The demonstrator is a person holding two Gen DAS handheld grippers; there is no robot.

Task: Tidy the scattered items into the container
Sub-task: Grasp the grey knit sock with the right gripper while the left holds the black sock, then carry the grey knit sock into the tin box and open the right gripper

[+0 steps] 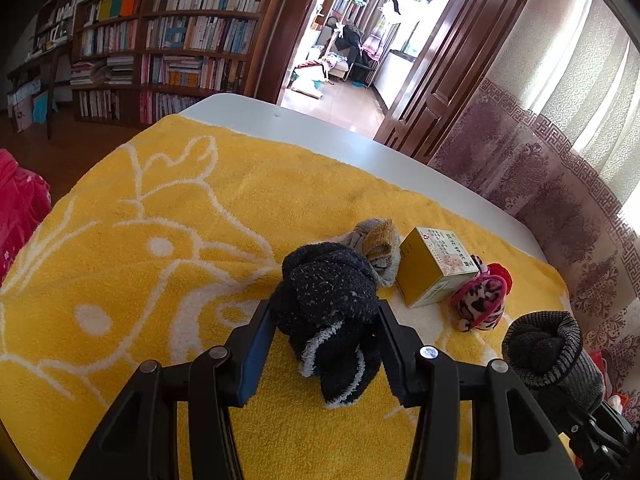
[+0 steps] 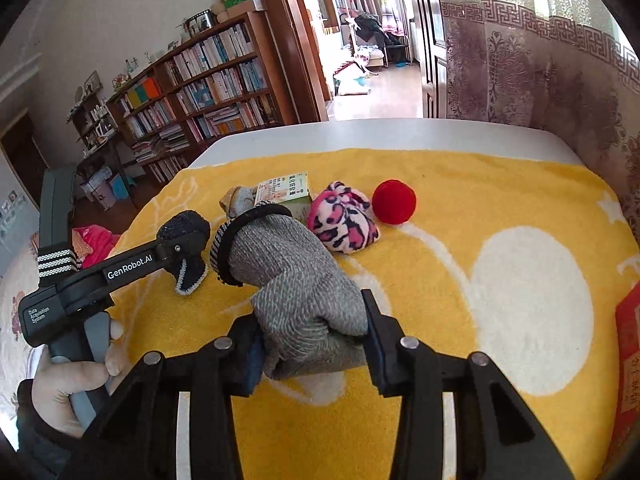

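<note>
My left gripper (image 1: 324, 312) is shut on a black fuzzy sock bundle (image 1: 324, 276), whose white-trimmed end hangs down between the fingers. My right gripper (image 2: 310, 320) is shut on a rolled grey knitted sock (image 2: 288, 264) with a dark cuff. That grey sock (image 1: 548, 344) also shows at the lower right of the left wrist view. Beyond the two grippers, a grey-and-tan sock (image 1: 376, 244), a yellow carton (image 1: 428, 268), a pink leopard-print sock (image 2: 344, 224) and a red ball (image 2: 394, 201) lie on the yellow towel (image 1: 160, 200). No container is clearly in view.
The towel covers a white table (image 1: 320, 124) whose far edge faces a bookcase (image 1: 180, 40) and an open doorway. A patterned curtain (image 2: 540, 72) hangs along the right. A red printed object (image 2: 628, 360) sits at the towel's right edge. A hand (image 2: 76, 380) holds the left gripper's handle.
</note>
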